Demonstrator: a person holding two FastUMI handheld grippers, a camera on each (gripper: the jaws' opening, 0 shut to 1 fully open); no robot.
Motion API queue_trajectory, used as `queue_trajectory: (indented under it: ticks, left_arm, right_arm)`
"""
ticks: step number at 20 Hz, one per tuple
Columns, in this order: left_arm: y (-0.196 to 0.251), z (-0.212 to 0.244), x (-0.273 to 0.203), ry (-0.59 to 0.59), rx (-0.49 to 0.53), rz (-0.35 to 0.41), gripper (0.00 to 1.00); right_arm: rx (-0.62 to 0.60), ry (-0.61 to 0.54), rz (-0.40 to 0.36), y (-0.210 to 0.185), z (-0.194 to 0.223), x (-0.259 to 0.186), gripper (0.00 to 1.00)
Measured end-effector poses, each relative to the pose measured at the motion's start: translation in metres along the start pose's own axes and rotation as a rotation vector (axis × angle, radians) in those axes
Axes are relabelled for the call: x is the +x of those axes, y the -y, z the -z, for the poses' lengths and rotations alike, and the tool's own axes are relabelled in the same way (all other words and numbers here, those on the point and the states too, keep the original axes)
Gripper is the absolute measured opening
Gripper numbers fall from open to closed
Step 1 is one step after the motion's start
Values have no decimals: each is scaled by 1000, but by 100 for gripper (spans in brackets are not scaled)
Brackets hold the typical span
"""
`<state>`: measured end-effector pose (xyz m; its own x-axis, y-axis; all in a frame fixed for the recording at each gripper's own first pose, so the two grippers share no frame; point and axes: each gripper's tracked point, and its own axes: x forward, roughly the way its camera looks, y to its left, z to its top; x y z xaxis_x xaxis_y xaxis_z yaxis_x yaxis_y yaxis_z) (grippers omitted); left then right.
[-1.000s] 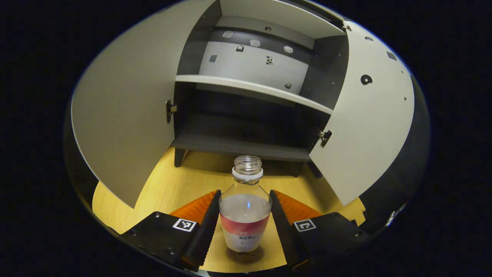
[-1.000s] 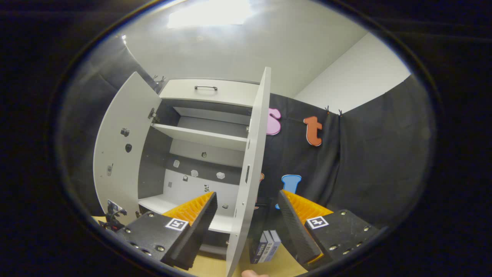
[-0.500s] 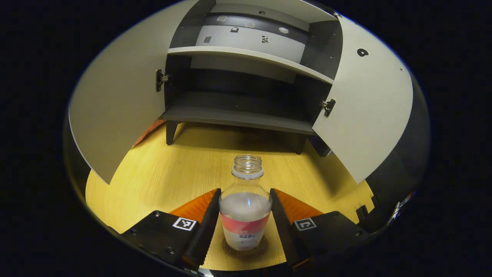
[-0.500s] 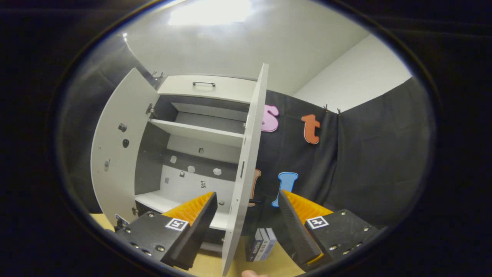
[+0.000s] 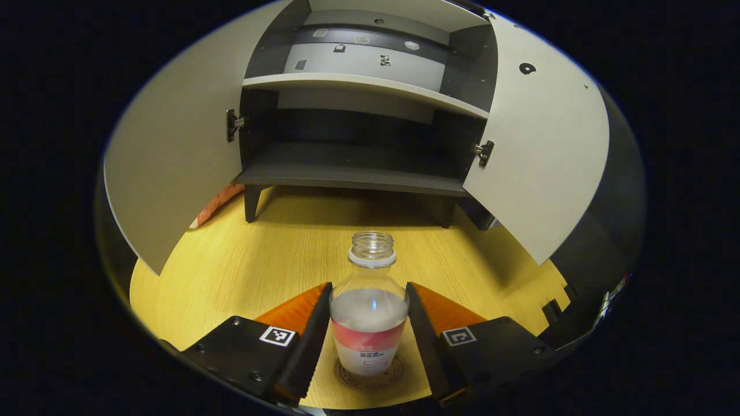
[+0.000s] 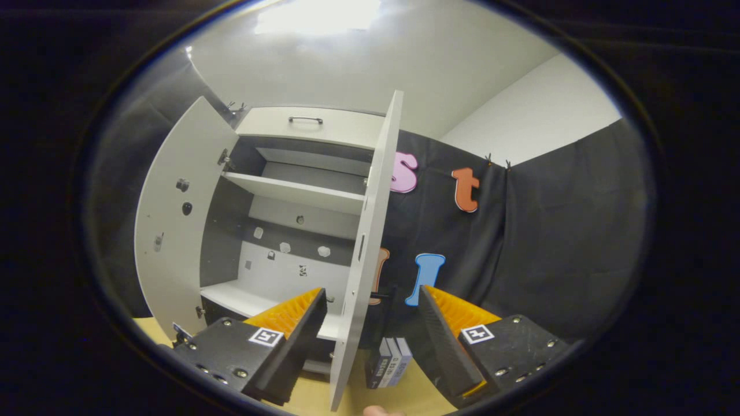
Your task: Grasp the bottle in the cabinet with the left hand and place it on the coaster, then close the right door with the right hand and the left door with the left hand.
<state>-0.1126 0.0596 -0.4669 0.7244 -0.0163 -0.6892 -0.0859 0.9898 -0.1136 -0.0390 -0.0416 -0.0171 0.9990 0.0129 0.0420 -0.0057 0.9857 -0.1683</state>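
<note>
A clear uncapped bottle (image 5: 369,332) with a red-and-white label stands upright between the fingers of my left gripper (image 5: 369,289), which is shut on its body. Its base is over a round dark coaster (image 5: 395,373) on the wooden table; whether they touch I cannot tell. Ahead, the cabinet (image 5: 352,170) has its left door (image 5: 173,156) and right door (image 5: 537,150) both swung wide. In the right gripper view, my right gripper (image 6: 373,297) is open, raised, with the thin edge of the right door (image 6: 361,254) farther off in line with its gap.
The wooden table (image 5: 260,260) runs from the coaster to the cabinet's legs. A white shelf (image 5: 364,86) divides the cabinet. Small boxes (image 6: 388,361) stand on the table right of the right door. A striped object (image 5: 217,202) lies behind the left door.
My left gripper has drawn back from the cabinet with the bottle, and more of the coaster shows under it. The right gripper has shifted only slightly.
</note>
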Motion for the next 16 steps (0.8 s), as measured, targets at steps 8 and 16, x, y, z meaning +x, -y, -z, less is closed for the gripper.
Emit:
queue_trajectory:
  ticks: [8,16]
  left_arm:
    - [10,12,-21,23,14,25,81]
    - [11,24,-38,-15,8,25,80]
  right_arm:
    - [8,-1,-22,-10,2,-2,96]
    - [28,-18,-41,-15,8,-5,96]
